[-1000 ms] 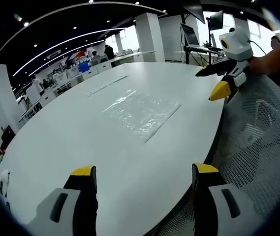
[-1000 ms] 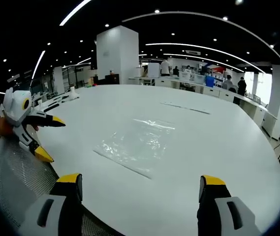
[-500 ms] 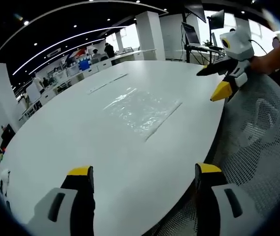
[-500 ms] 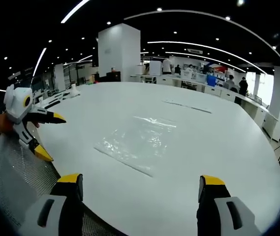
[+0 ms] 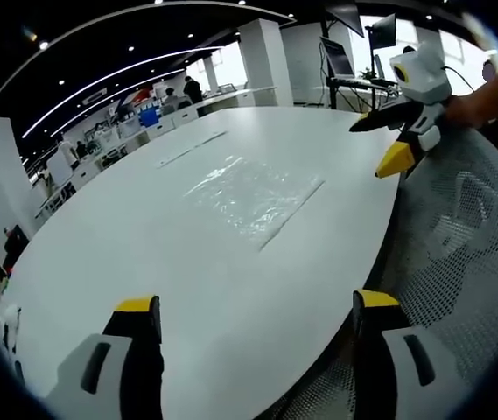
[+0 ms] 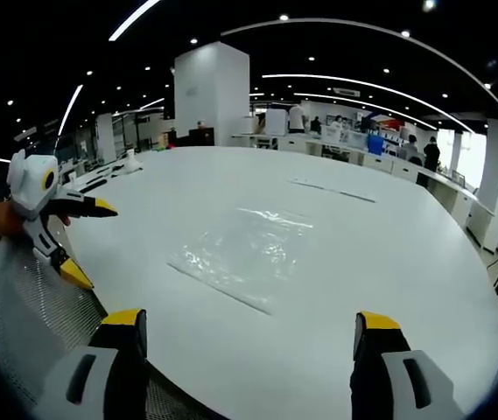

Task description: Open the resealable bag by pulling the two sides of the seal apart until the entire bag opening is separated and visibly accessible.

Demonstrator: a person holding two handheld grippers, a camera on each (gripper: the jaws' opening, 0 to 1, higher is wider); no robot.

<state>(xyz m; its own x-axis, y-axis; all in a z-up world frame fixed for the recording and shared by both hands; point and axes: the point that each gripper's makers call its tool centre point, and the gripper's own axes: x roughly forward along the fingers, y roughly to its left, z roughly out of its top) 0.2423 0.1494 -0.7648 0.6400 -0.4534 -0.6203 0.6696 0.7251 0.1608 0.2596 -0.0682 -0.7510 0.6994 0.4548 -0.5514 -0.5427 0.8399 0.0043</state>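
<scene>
Big open-plan office with strip lights on a dark ceiling, and a wide white counter (image 6: 389, 262) with a rounded near edge taking up most of both views. The resealable bag (image 6: 244, 254) (image 5: 250, 197) lies flat out in the middle of the counter, well back from the near edge, with nothing touching it. The left claw (image 5: 257, 311) hangs over the near edge with its jaws spread wide and nothing in them; it also pokes into the right gripper view, just as open (image 6: 80, 241). The right claw (image 6: 241, 325) is the same story, wide open and empty, and shows in the left gripper view (image 5: 380, 144) hovering by the near edge over a mesh chair back (image 5: 467, 262). My guess is the bag is thin, floppy, slick film that weighs next to nothing, so it'll probably slide instead of lifting; best bet is pinching one lip of the seal strip per claw, along the straight edge facing the near side. Honestly the clear plastic nearly vanishes into the white, so I can't tell if the seal is pressed shut, or whether anything's inside. There's also a thin pale strip (image 6: 332, 191) farther back, too small to identify.
</scene>
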